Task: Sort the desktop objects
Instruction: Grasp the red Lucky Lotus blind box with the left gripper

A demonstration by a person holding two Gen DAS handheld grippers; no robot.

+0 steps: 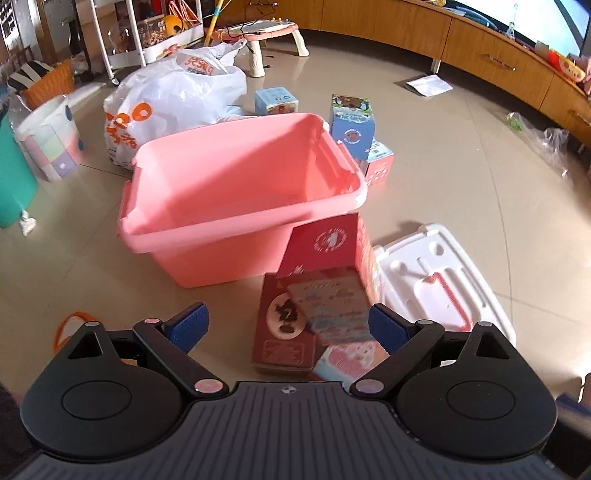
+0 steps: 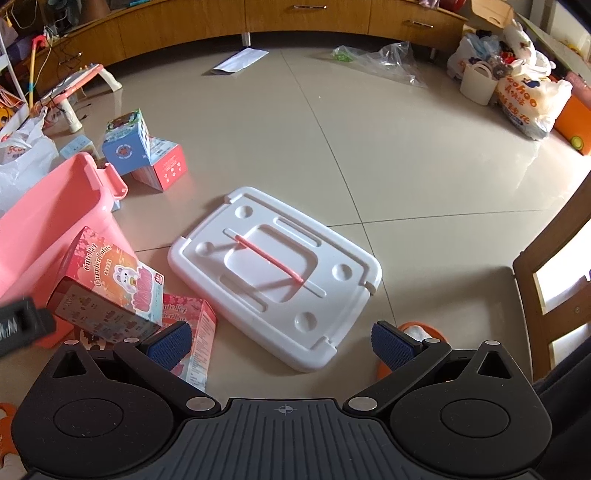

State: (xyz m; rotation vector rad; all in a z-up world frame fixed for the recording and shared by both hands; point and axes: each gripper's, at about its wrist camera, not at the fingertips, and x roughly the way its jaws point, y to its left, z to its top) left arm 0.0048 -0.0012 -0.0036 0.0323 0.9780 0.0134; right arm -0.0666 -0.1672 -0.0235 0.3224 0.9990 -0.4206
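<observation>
An empty pink bin (image 1: 240, 192) stands on the floor ahead of my left gripper (image 1: 288, 326), which is open wide. Between its blue pads and just beyond them lies a pile of red and pink toy boxes (image 1: 325, 258); the right pad (image 1: 384, 328) is close beside one box, and I cannot tell whether it touches. My right gripper (image 2: 282, 343) is open above the near edge of the bin's white lid (image 2: 332, 295), which lies flat with its pink handle (image 2: 269, 258) up. The same boxes (image 2: 114, 273) lean against the pink bin (image 2: 48, 229) at the left.
Blue boxes (image 1: 351, 118) and a red box (image 2: 162, 166) sit behind the bin. White plastic bags (image 1: 173, 92) and a child's table (image 1: 266, 29) stand further back. A wooden cabinet (image 2: 295, 18) lines the wall. A wooden chair (image 2: 546, 288) and an orange slipper (image 2: 417, 332) are at the right.
</observation>
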